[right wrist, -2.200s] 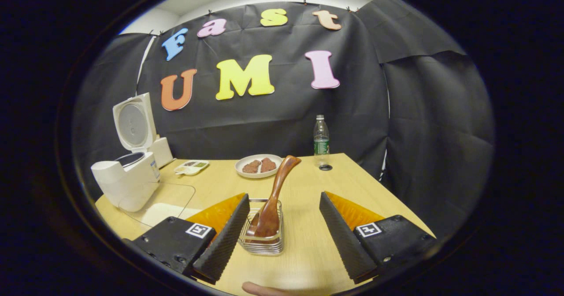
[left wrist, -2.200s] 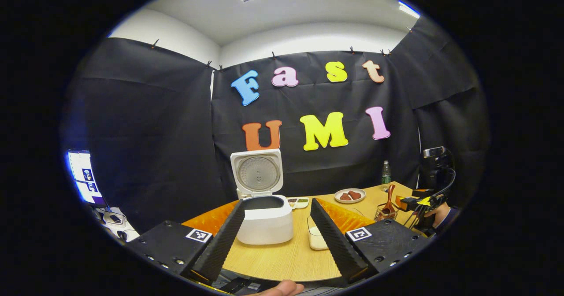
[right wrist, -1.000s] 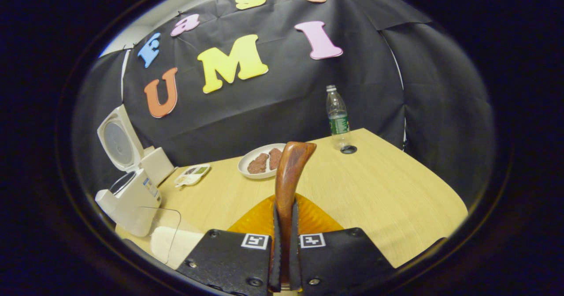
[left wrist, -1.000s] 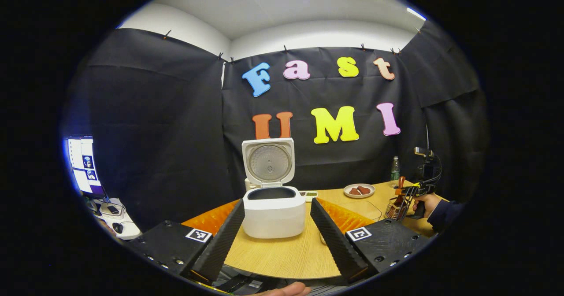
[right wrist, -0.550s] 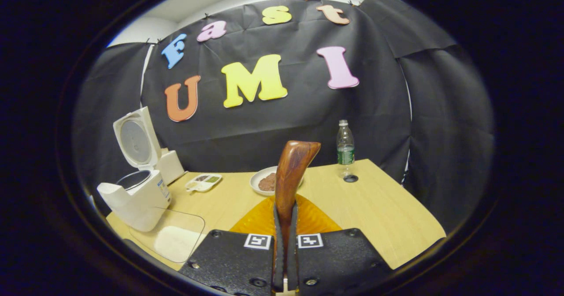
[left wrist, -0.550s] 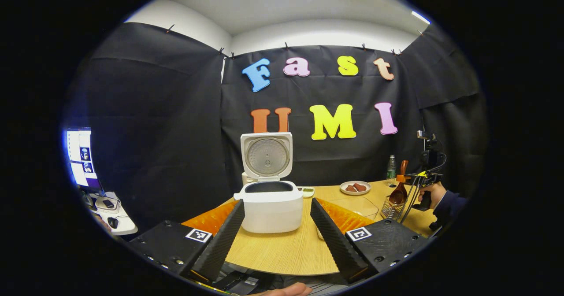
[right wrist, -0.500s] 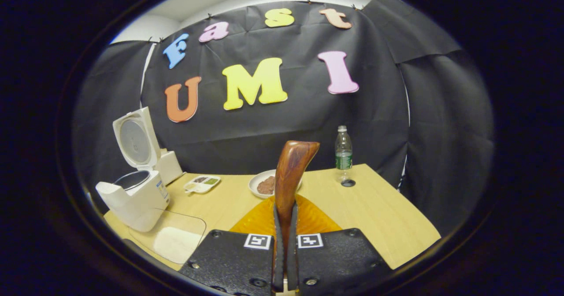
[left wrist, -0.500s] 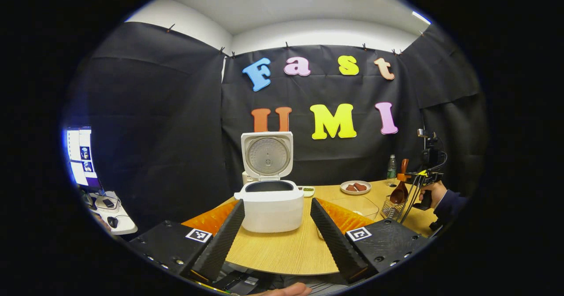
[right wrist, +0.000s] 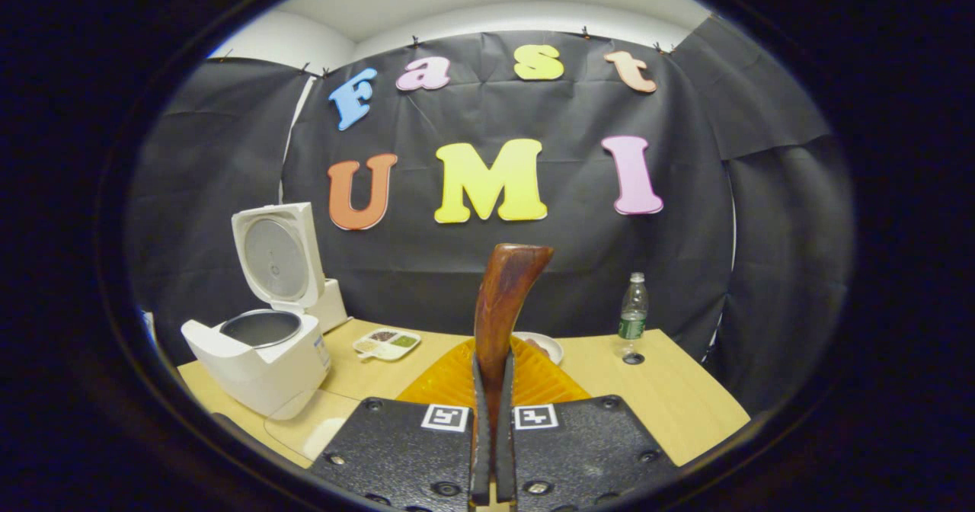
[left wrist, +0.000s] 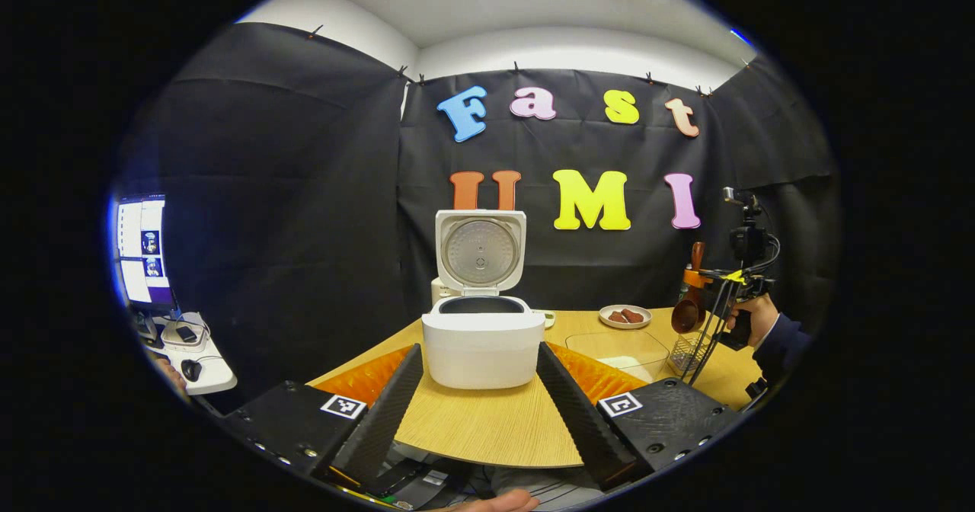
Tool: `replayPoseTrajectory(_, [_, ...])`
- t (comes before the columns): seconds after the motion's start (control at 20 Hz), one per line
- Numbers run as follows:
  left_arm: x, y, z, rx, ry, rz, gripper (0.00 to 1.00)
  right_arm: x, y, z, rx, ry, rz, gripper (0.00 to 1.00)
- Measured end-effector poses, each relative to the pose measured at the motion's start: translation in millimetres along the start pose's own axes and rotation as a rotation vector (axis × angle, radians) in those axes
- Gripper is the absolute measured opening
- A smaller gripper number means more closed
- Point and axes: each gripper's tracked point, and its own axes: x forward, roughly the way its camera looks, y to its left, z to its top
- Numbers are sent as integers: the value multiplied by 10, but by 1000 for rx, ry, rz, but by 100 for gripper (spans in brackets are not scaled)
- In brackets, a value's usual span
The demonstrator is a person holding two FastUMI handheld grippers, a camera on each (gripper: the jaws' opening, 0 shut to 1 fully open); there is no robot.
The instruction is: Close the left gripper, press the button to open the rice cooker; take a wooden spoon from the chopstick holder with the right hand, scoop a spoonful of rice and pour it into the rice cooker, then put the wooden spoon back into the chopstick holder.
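The white rice cooker [left wrist: 480,344] stands on the table with its lid [left wrist: 480,249] up and the dark pot showing. My left gripper [left wrist: 478,352] is open just in front of it, with nothing between the fingers. At the far right, the right gripper [left wrist: 720,287], held by a hand, carries the wooden spoon [left wrist: 689,310] above the wire chopstick holder [left wrist: 684,353]. In the right gripper view my right gripper [right wrist: 491,375] is shut on the spoon's handle [right wrist: 503,299], which points upward. The cooker [right wrist: 263,363] lies to its left.
A clear container with rice [left wrist: 618,348] sits between the cooker and the holder, and shows low left in the right gripper view [right wrist: 305,424]. A plate of brown food [left wrist: 624,315], a small divided tray [right wrist: 387,342] and a water bottle [right wrist: 632,318] stand at the back. A monitor [left wrist: 141,249] glows at far left.
The right gripper shut on the spoon's handle and lifted it up out of the chopstick holder. The left gripper stayed open, drifting a little in front of the cooker.
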Motion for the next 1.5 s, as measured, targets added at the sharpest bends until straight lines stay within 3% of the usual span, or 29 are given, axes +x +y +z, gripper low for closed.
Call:
replayPoseTrajectory(0.25, [-56, 53, 149, 25, -69, 1, 95, 116, 665, -95, -36, -10, 61, 8])
replayPoseTrajectory(0.45, [-59, 92, 115, 22, -68, -1, 95, 186, 1115, -475, -89, 31, 101, 8])
replayPoseTrajectory(0.7, [-38, 146, 67, 29, -57, 5, 95, 258, 1217, -1025, -217, 86, 76, 8])
replayPoseTrajectory(0.85, [-34, 170, 18, 17, -49, 2, 95, 290, 1066, -1220, -281, 118, -1, 6])
replayPoseTrajectory(0.9, [-45, 175, 12, 15, -46, 3, 95, 281, 1103, -1323, -274, 142, 4, 8])
replayPoseTrajectory(1.2, [-38, 171, -27, 10, -33, 1, 95, 59, 1373, -1501, -8, 285, 105, 9])
replayPoseTrajectory(1.5, [-46, 112, -31, 11, -32, -12, 95, 23, 1515, -1502, 269, 342, 188, 8])
